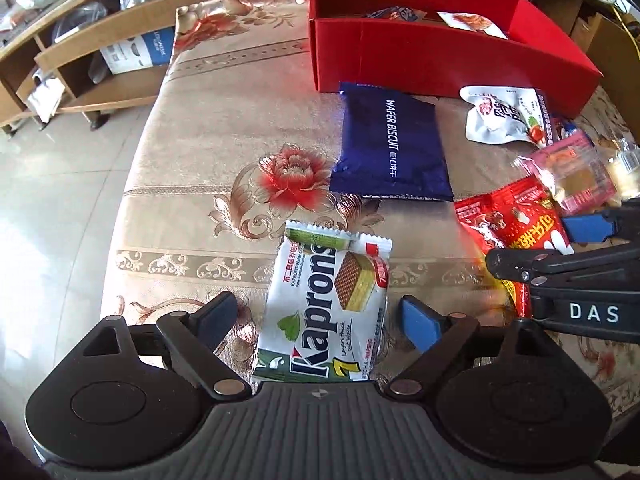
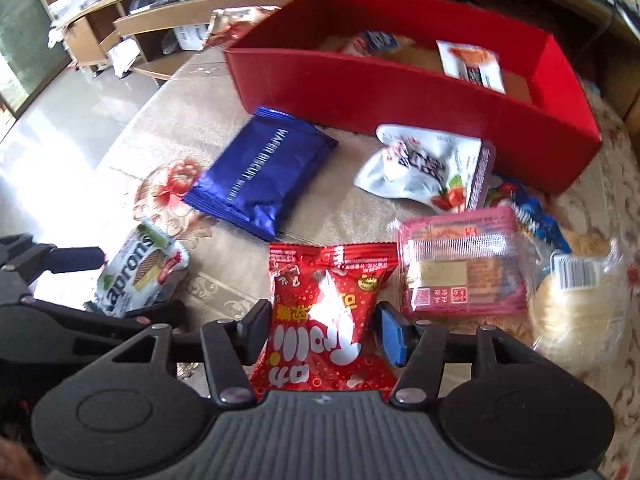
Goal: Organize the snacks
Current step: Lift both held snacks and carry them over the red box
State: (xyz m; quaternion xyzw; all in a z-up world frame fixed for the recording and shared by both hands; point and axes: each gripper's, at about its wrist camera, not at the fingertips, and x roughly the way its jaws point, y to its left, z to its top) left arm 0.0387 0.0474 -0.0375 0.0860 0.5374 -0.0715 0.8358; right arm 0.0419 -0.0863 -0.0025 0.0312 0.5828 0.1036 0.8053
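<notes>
My left gripper [image 1: 320, 316] is open, its fingers on either side of a white Kaprons wafer pack [image 1: 326, 300] lying on the table, not touching it. My right gripper [image 2: 320, 330] is open around a red snack bag [image 2: 328, 312], with its pads close to the bag's sides. The right gripper also shows in the left wrist view [image 1: 536, 248]. A blue wafer biscuit pack [image 1: 390, 144] lies in front of the red box [image 1: 440, 56], which holds two or three packs.
A white pouch [image 2: 428, 168], a pink clear-wrapped pack [image 2: 460, 264], a blue wrapper [image 2: 536, 220] and a round bun in clear wrap [image 2: 576, 312] lie right of the red bag. Wooden shelves [image 1: 80, 60] stand beyond the table's left edge.
</notes>
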